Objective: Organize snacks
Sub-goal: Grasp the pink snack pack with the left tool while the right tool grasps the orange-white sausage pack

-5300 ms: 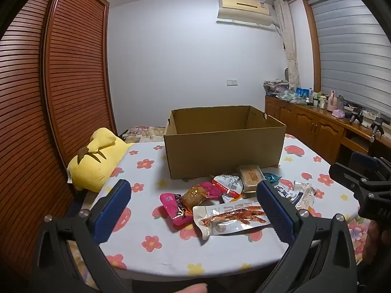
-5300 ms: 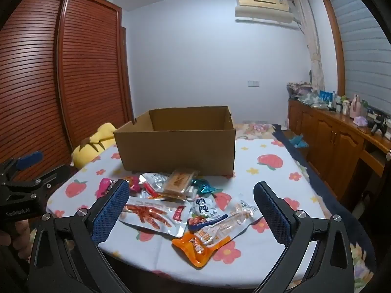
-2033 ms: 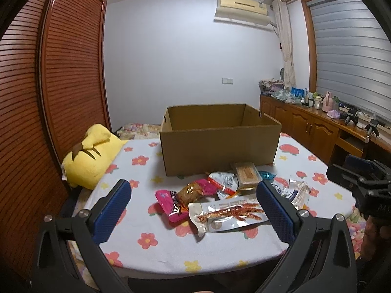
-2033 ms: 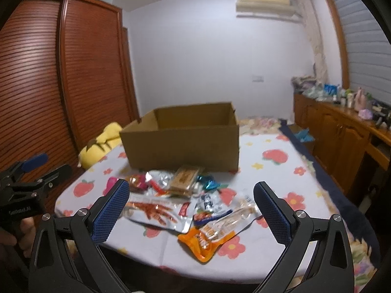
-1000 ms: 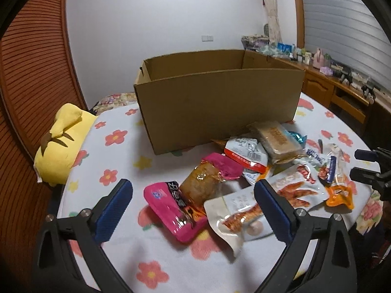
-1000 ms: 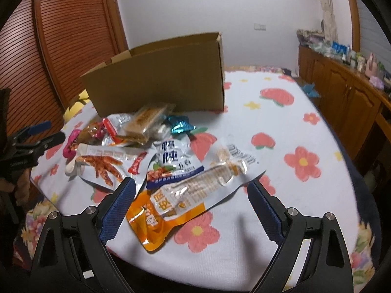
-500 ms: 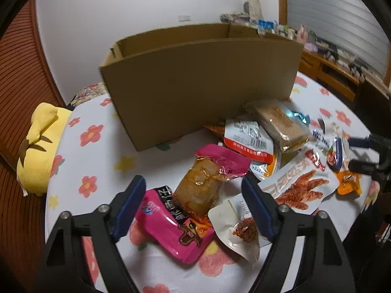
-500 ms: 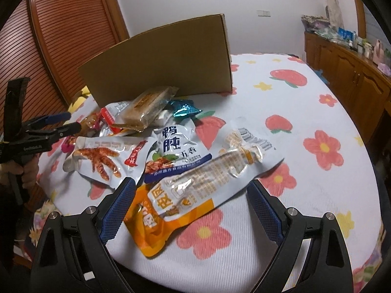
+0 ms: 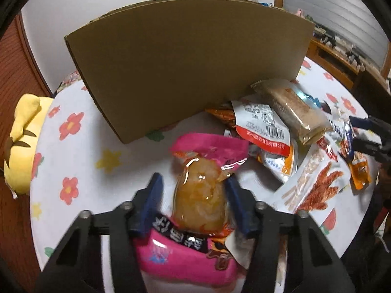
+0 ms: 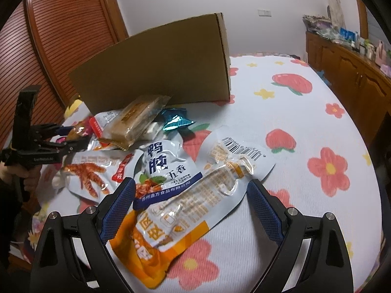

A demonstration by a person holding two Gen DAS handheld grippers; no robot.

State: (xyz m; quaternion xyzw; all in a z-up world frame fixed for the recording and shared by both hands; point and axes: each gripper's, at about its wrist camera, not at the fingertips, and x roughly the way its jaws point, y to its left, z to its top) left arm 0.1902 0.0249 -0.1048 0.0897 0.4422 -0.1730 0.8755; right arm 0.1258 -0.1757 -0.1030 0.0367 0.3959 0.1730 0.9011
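Left claw [image 9: 194, 190] has narrowed around the pink-topped snack pouch [image 9: 200, 183]; right claw [image 10: 190, 195] stays wide open, empty

left gripper [image 9: 194, 196] jaws straddling clear-fronted snack pouch [image 9: 200, 195] | cardboard box [image 9: 185, 58] behind

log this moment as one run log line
left claw: open, straddling clear-window snack pack | right claw: open, over orange-and-white pouch | cardboard box: behind snack pile

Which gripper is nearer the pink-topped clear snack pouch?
Left. The left gripper has its fingers either side of the pink-topped clear snack pouch; the right gripper is across the pile, over an orange packet.
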